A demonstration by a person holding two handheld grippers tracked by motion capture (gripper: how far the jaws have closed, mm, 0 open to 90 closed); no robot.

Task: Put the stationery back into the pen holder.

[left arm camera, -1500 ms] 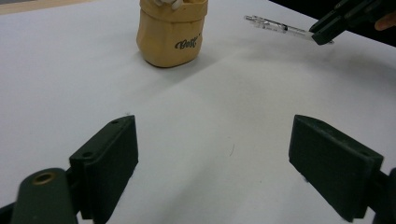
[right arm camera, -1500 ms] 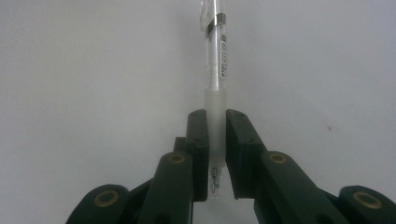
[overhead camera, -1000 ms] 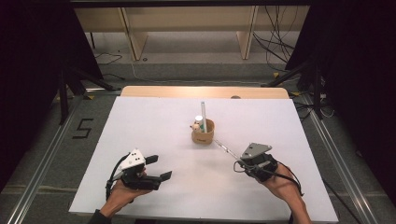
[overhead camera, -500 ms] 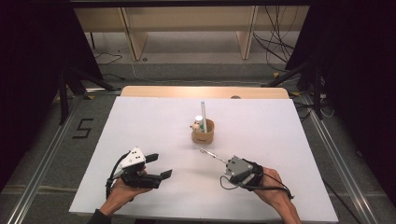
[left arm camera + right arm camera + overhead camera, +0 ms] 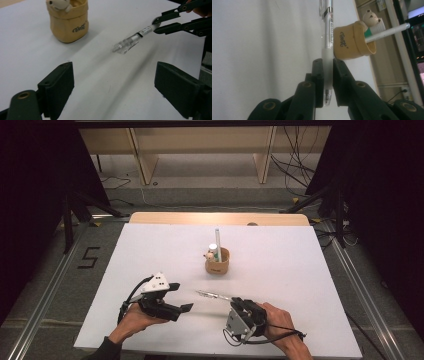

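The right gripper (image 5: 231, 301) is clamped on a clear pen (image 5: 328, 32) — its two black jaws pinch the frosted grip sleeve near the tip, and the writing point pokes out just behind the pads in the right gripper view. From that grip the pen's barrel runs straight ahead of the jaws, held off the white table (image 5: 300, 270) and pointing toward the left gripper (image 5: 182, 296). In the left gripper view the pen (image 5: 130, 41) shows blurred, its clip end the part nearest to the left gripper's open jaws, with the right gripper (image 5: 157, 25) at its far end.

The left gripper's jaws stand wide apart with nothing between them (only bare table surface shows there). It sits well apart from the pen's free end, facing it.

Beyond both grippers, ahead of the pen, stands a tan pen holder (image 5: 217, 262) — upright, with a small bear figure (image 5: 370, 16) on its rim and a white pen (image 5: 387, 31) leaning out of it.
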